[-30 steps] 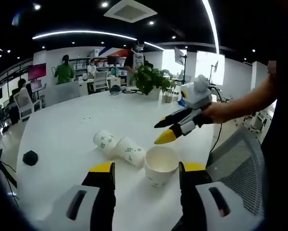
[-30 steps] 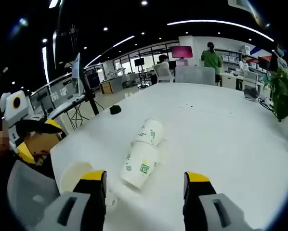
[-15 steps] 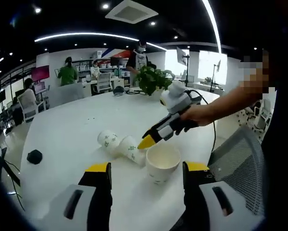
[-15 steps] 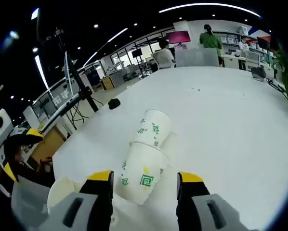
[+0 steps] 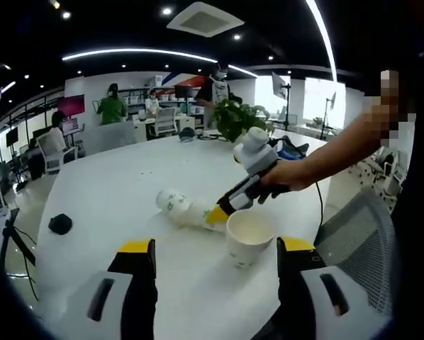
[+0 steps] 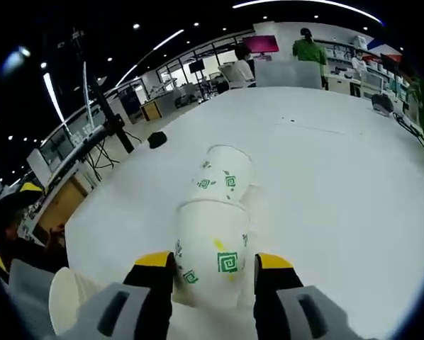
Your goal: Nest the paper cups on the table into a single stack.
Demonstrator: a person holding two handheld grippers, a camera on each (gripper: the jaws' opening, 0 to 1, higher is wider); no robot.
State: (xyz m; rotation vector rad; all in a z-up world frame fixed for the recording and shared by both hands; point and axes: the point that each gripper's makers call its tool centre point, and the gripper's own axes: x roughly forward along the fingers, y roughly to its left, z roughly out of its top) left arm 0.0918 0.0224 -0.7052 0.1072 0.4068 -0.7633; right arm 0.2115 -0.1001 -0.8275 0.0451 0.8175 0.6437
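Pick-up step: right gripper (image 6: 213, 262) jaws straddle the near lying paper cup (image 6: 210, 248), apparently not yet clamped. Left gripper (image 5: 215, 256) spread, upright cup (image 5: 247, 235) ahead. Next: squeeze, lift.

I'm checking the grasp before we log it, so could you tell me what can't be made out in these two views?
- Left gripper view: the near lying cup is partly hidden by the right gripper, so contact is unclear.
- Right gripper view: that cup's lower end is hidden behind the gripper.
- Right gripper view: the upright cup is cut off at the edge.
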